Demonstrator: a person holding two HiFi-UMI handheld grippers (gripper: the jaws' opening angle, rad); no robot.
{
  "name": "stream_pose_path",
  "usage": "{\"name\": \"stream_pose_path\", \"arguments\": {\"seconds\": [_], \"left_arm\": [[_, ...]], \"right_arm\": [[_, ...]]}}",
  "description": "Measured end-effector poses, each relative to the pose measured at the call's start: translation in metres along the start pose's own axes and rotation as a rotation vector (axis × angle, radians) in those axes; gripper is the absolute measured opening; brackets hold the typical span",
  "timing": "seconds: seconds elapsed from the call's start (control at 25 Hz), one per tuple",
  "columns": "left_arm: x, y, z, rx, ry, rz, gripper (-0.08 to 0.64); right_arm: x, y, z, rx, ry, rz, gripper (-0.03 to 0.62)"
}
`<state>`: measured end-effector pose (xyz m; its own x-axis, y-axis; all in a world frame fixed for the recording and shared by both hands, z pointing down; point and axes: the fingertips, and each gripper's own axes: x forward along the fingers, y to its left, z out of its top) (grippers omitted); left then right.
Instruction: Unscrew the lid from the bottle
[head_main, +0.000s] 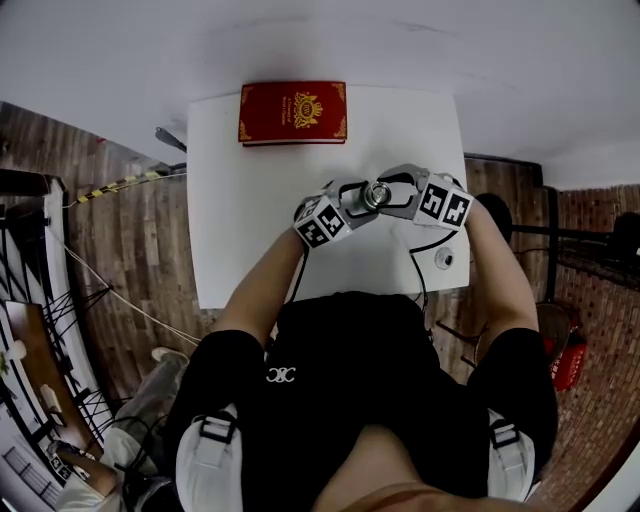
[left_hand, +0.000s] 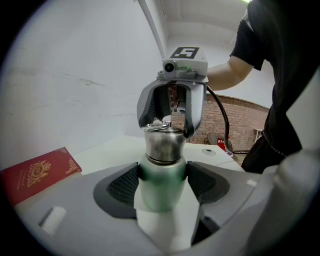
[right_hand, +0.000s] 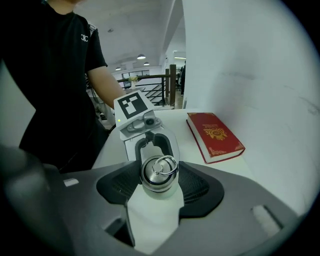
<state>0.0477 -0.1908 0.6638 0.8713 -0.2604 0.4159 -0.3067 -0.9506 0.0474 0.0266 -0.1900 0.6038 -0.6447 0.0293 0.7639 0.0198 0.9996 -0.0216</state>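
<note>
A green metal bottle (left_hand: 161, 192) stands upright on the white table (head_main: 250, 230), and my left gripper (left_hand: 162, 176) is shut on its body, both dark pads pressed against its sides. Its steel lid (right_hand: 158, 172), with a ring handle on top, sits on the neck. My right gripper (right_hand: 159, 184) comes in from the opposite side, angled down, and is shut on that lid with a pad against each side. In the head view the lid (head_main: 378, 194) shows between the left gripper (head_main: 348, 204) and the right gripper (head_main: 398, 196), near the table's right half.
A red book (head_main: 292, 112) with gold print lies flat at the far edge of the table. A small round fitting (head_main: 444, 258) sits near the table's near right corner. The person stands close against the near edge. A brick floor surrounds the table.
</note>
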Motion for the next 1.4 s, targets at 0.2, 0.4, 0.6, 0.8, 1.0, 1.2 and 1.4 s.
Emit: {"name": "stream_pose_path", "arguments": {"seconds": [0.2, 0.4, 0.6, 0.8, 1.0, 1.2, 1.4], "left_arm": [[0.000, 0.001, -0.001, -0.001, 0.002, 0.003, 0.357], [0.000, 0.001, -0.001, -0.003, -0.004, 0.001, 0.357], [-0.001, 0.002, -0.003, -0.007, 0.000, 0.000, 0.357], [-0.002, 0.001, 0.001, -0.005, -0.003, 0.004, 0.357], [0.000, 0.000, 0.000, -0.007, -0.003, 0.000, 0.357], [-0.001, 0.001, 0.000, -0.007, -0.005, -0.002, 0.357], [-0.001, 0.003, 0.000, -0.009, -0.012, -0.001, 0.357]], "right_arm": [[-0.014, -0.006, 0.010, 0.078, -0.046, -0.101, 0.247], [-0.049, -0.016, 0.018, 0.475, -0.433, -0.496, 0.250], [-0.045, -0.011, -0.001, 0.757, -0.603, -0.822, 0.252], [-0.024, -0.011, 0.008, 0.726, -0.562, -0.894, 0.252], [-0.015, -0.021, -0.003, 0.729, -0.487, -0.938, 0.252], [-0.014, -0.022, -0.001, 0.678, -0.499, -0.936, 0.252], [-0.011, -0.022, 0.000, 0.607, -0.488, -0.873, 0.256]]}}
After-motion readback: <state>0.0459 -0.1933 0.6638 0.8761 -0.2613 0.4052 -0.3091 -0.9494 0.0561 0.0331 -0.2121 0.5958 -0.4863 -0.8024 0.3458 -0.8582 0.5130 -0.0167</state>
